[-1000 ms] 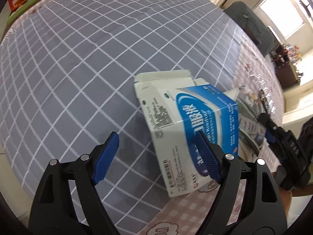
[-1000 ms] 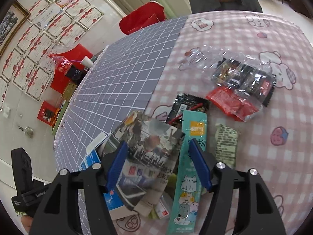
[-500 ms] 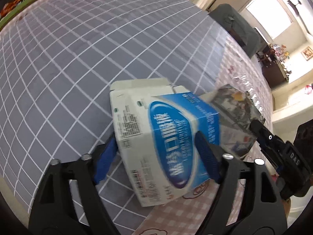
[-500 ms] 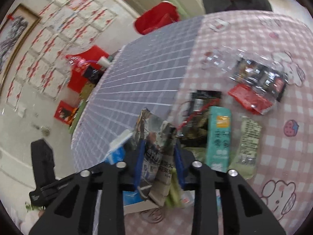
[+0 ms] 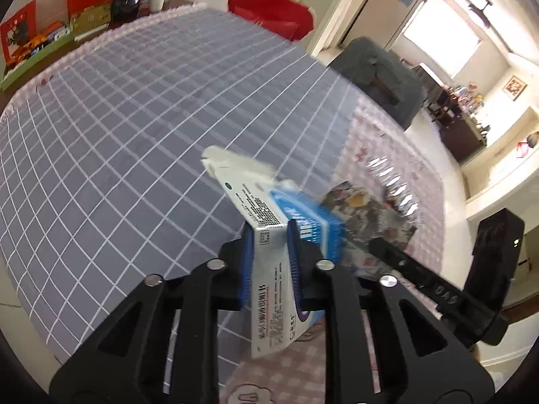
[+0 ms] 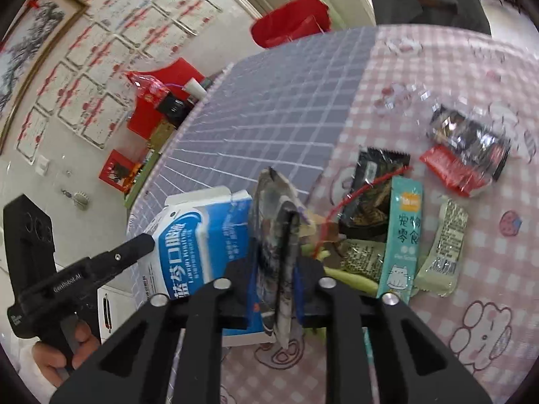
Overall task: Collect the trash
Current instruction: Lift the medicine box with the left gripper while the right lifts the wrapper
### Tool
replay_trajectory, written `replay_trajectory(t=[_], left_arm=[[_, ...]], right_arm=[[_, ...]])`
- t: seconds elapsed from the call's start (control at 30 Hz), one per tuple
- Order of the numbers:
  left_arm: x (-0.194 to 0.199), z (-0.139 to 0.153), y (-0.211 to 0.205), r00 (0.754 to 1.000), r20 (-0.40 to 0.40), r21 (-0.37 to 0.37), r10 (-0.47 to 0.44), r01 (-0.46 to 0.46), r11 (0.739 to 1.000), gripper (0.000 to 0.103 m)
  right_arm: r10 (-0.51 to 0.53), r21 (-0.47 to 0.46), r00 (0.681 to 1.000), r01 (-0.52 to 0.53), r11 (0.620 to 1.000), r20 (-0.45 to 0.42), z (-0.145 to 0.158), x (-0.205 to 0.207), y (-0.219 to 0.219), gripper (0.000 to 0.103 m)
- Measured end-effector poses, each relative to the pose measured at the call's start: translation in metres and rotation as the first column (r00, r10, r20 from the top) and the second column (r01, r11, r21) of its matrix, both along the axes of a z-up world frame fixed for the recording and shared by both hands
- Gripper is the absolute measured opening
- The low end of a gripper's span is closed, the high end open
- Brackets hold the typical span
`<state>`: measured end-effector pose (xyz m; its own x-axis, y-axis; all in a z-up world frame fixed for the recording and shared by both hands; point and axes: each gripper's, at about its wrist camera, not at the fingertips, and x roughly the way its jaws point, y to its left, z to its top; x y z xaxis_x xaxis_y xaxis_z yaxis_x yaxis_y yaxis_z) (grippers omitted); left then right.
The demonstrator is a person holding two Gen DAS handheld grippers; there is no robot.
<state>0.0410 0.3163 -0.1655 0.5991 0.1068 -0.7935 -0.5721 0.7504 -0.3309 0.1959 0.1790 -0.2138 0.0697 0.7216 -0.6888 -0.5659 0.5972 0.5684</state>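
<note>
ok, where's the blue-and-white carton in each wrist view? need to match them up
Left wrist: blue-and-white carton at lower centre, squashed between the left gripper pads, tilted up off the cloth.
Right wrist: the carton is left of centre, beside the folded printed paper that the right gripper has shut on.
Shared landmark: the seam where the grey grid cloth meets the pink checked cloth.

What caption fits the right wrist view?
Right gripper pinches a folded printed paper beside the blue-and-white box, snack wrappers scattered on the pink tablecloth.
</note>
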Motion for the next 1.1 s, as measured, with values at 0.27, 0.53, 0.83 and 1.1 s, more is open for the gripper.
replay_trajectory(t=[0.27,0.53,0.83,1.1], left_arm=[[0.016,0.014,-0.047,0.995,0.001,-0.002,-0.099,0.099,0.995,0.004],[0.026,-0.017,-0.071,0.983,-0.129,-0.055,-0.131,0.125,0.991,0.005],[0.024,-0.006,-0.074,0.988,-0.076,-0.057,-0.133,0.129,0.990,0.064],[0.037,-0.018,-0.085,0.968,-0.152,-0.051,-0.202,0.197,0.979,0.063]], right_arm=[[0.066,-0.082,0.978,-0.051,0.995,0.199,0.045,-0.031,-0.019,0.009],[0.120,-0.134,0.979,-0.099,0.986,0.167,0.026,-0.051,-0.032,0.010],[0.118,-0.165,0.985,-0.097,0.982,0.123,0.009,-0.059,-0.026,0.014],[0.116,-0.219,0.970,-0.068,0.973,0.215,0.019,-0.070,-0.019,0.019]])
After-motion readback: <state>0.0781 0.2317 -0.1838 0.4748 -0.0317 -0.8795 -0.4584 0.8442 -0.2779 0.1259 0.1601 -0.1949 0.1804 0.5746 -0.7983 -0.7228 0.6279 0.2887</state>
